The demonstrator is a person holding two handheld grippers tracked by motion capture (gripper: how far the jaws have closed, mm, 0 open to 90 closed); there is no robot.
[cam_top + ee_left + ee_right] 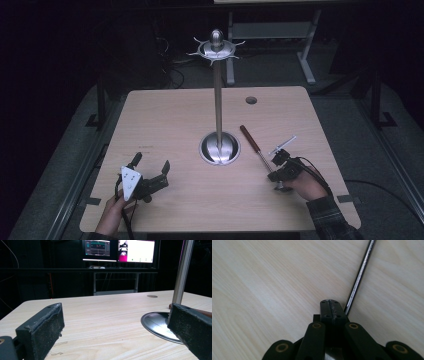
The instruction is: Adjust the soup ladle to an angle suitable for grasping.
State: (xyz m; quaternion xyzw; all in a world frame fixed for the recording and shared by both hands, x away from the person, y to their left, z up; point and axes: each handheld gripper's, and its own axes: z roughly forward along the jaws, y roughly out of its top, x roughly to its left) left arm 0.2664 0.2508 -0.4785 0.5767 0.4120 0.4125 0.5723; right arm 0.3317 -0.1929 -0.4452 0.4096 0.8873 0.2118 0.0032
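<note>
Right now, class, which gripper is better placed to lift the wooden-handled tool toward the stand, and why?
Right. The right gripper sits at the tool's metal shaft, jaws closed beside it in the right gripper view. The left gripper rests open on the stand's far side, holding nothing.

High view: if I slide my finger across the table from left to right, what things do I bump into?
Left gripper → metal stand → utensil with a wooden handle → right gripper.
</note>
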